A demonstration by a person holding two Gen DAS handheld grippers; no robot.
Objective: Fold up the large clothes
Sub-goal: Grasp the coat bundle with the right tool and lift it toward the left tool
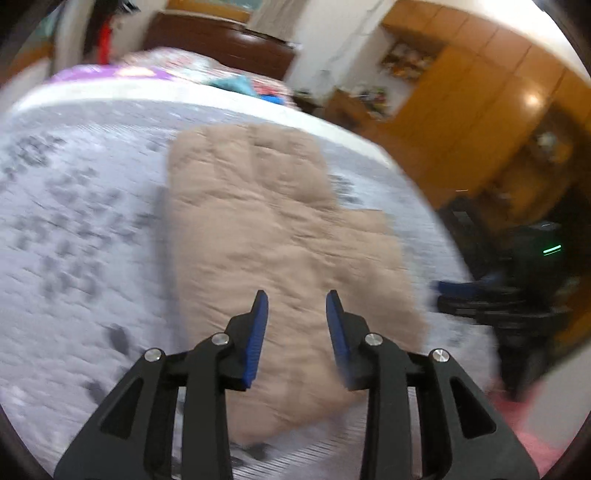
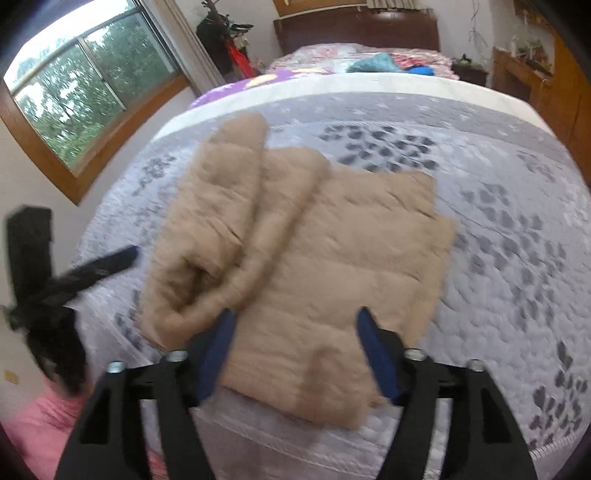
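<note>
Lying flat on the bed [image 2: 498, 206], a tan padded jacket [image 2: 303, 258] is partly folded, its sleeves drawn in over the body so that it forms a rough rectangle with a narrower piece reaching toward the far end. The bed carries a grey quilted cover printed with dark leaf shapes. No brand, label or lettering can be read on the jacket or the cover; both views are smeared by motion.

The left gripper [image 1: 297, 299] hangs above the jacket's near end, its blue-padded jaws parted with nothing between them and clear of the fabric. The right gripper [image 2: 293, 315] hangs over the jacket's near edge, its jaws spread wide and empty, the cloth lying loose beneath. Each gripper shows as a dark blur at the side of the other's view.

Beyond the quilt lie a purple patterned sheet [image 2: 236, 86] and a pile of coloured clothes [image 2: 376, 62] before a dark wooden headboard [image 2: 354, 29]. A window [image 2: 85, 85] with green trees outside is in the left wall, and orange-brown wooden cabinets [image 1: 491, 92] stand on the right.
</note>
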